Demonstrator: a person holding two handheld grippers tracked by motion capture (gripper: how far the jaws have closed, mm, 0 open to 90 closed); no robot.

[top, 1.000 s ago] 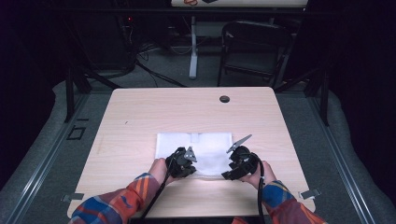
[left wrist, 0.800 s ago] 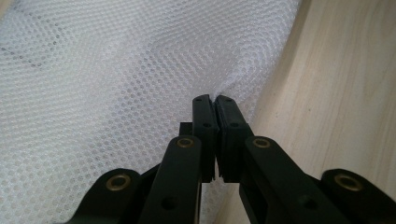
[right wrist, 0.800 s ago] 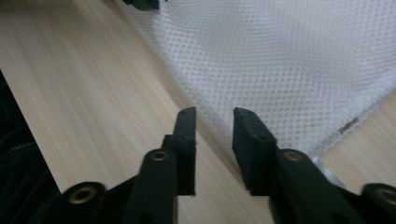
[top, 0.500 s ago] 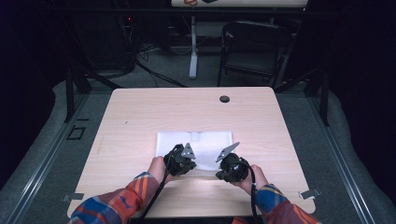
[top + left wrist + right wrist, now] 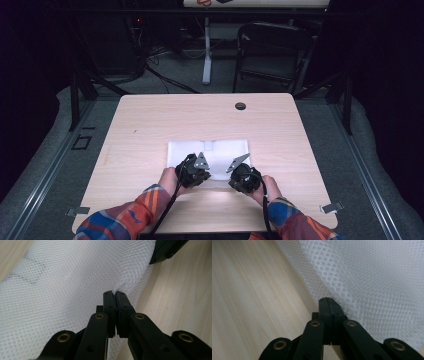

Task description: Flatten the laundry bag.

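Both claws, left and right, are clamped shut on the near edge of the white mesh cloth lying flat mid-desk; lift both evenly, keep the edge taut, avoid snagging.

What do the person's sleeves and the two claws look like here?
Sleeves are plaid: orange, blue and red. Both claws, left and right, are black with brass-coloured rivets. Each carries a grey three-cornered plate and trails a black cable.
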